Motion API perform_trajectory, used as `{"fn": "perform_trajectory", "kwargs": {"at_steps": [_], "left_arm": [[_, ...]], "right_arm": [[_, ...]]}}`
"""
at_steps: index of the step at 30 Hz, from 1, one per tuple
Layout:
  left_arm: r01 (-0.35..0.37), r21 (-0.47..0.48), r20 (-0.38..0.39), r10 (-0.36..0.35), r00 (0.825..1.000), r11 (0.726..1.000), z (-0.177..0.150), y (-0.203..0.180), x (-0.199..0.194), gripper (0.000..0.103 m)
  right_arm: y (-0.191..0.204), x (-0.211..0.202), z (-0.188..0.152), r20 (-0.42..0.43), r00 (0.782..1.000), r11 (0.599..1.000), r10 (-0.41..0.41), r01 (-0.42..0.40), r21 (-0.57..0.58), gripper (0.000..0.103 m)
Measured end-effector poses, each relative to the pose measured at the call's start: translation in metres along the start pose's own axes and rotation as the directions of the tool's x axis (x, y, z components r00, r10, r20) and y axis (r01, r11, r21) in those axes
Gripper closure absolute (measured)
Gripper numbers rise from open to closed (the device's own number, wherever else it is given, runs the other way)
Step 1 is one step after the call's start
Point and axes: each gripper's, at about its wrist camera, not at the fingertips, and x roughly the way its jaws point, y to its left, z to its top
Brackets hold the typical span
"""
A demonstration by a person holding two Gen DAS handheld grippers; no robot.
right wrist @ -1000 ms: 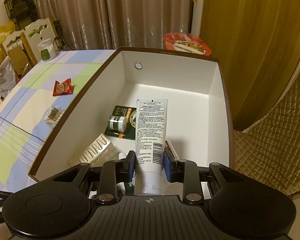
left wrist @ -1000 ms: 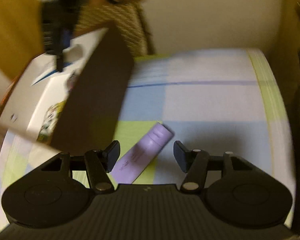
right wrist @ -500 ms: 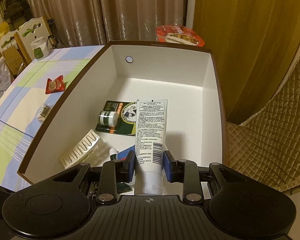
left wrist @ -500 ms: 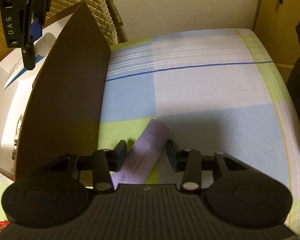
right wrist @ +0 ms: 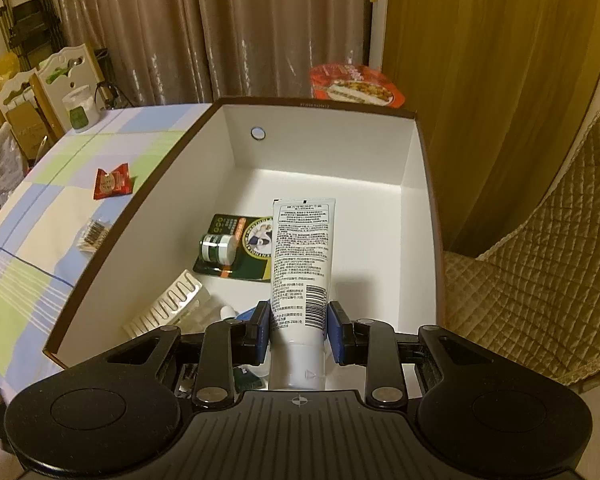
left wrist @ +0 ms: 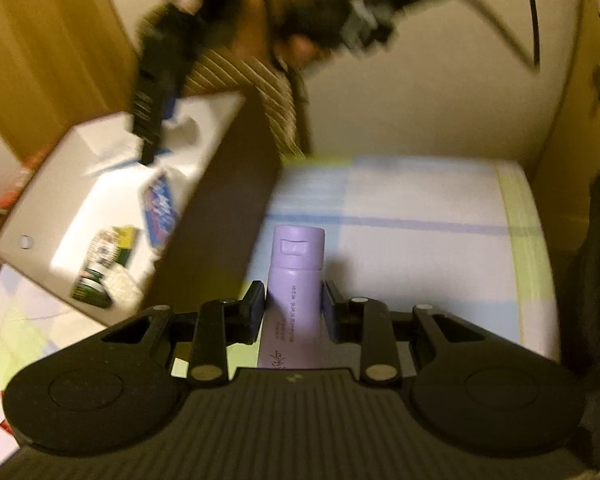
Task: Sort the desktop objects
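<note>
My left gripper (left wrist: pixel 294 304) is shut on a purple tube (left wrist: pixel 296 276), cap pointing away, lifted above the checked tablecloth (left wrist: pixel 420 248). The brown box with a white inside (left wrist: pixel 220 216) stands to its left. My right gripper (right wrist: pixel 300 330) is shut on a white tube (right wrist: pixel 302 256) and holds it over the inside of the same box (right wrist: pixel 416 208). In the box lie a green card with a small jar (right wrist: pixel 232 248) and a white ribbed piece (right wrist: pixel 168 306). The right gripper also shows blurred above the box in the left wrist view (left wrist: pixel 156 92).
A red snack packet (right wrist: pixel 112 180) and a small clear packet (right wrist: pixel 94 234) lie on the tablecloth left of the box. A white cup (right wrist: pixel 78 110) stands at the far table edge. A quilted chair (right wrist: pixel 540 260) is right of the box. A red bowl (right wrist: pixel 356 86) sits behind it.
My left gripper closed on the purple tube and lifted it off the table. My right gripper stays over the box holding the white tube.
</note>
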Motion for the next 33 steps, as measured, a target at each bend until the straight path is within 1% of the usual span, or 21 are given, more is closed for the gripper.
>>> {"fn": "perform_trajectory", "kwargs": {"at_steps": [3,6,8,10,11,12,14,16,19,20,23,29,33], "left_arm": [[-0.031,-0.069,0.048,0.034,0.998,0.997,0.013,0.011,-0.025,0.077],[-0.068,-0.143,0.087,0.081,0.993,0.987,0.026,0.025,-0.044,0.077],[-0.108,-0.203,0.103,0.131,0.986,0.973,0.035,0.039,-0.054,0.077],[-0.147,-0.27,0.106,0.182,0.978,0.951,0.047,0.058,-0.056,0.077],[-0.164,-0.309,0.104,0.205,0.973,0.937,0.051,0.067,-0.055,0.077],[-0.191,-0.359,0.09,0.238,0.967,0.914,0.056,0.078,-0.052,0.077],[-0.227,-0.446,0.054,0.279,0.959,0.866,0.061,0.097,-0.04,0.077],[-0.237,-0.536,0.024,0.295,0.955,0.81,0.062,0.117,-0.027,0.077],[-0.23,-0.616,0.003,0.295,0.956,0.754,0.063,0.136,-0.004,0.077],[-0.225,-0.635,-0.003,0.289,0.957,0.739,0.063,0.14,0.003,0.077],[-0.217,-0.657,-0.027,0.265,0.964,0.722,0.065,0.15,0.027,0.077],[-0.224,-0.669,-0.075,0.235,0.969,0.709,0.054,0.158,0.063,0.077],[-0.234,-0.671,-0.094,0.232,0.968,0.703,0.049,0.162,0.078,0.077]], "right_arm": [[-0.001,-0.009,0.003,0.019,1.0,1.0,-0.007,0.007,0.004,0.074],[-0.004,-0.017,0.008,0.041,0.999,1.0,-0.018,0.017,0.011,0.074],[-0.007,-0.022,0.011,0.054,0.998,1.0,-0.025,0.024,0.016,0.074],[-0.009,-0.024,0.015,0.063,0.998,0.999,-0.032,0.03,0.021,0.074],[-0.011,-0.024,0.016,0.065,0.997,0.999,-0.034,0.033,0.023,0.074],[-0.012,-0.023,0.017,0.066,0.997,0.999,-0.036,0.034,0.027,0.074],[-0.015,-0.019,0.018,0.061,0.997,0.999,-0.037,0.035,0.037,0.074],[-0.017,-0.012,0.018,0.049,0.998,0.999,-0.032,0.029,0.044,0.074],[-0.019,-0.001,0.016,0.027,0.999,0.999,-0.021,0.019,0.047,0.074],[-0.02,0.002,0.015,0.021,1.0,0.999,-0.016,0.015,0.05,0.074],[-0.022,0.01,0.012,0.0,1.0,0.998,-0.007,0.007,0.056,0.074],[-0.026,0.022,0.008,-0.027,1.0,0.998,0.005,-0.003,0.06,0.074],[-0.027,0.027,0.005,-0.037,0.999,0.998,0.01,-0.008,0.061,0.074]]}}
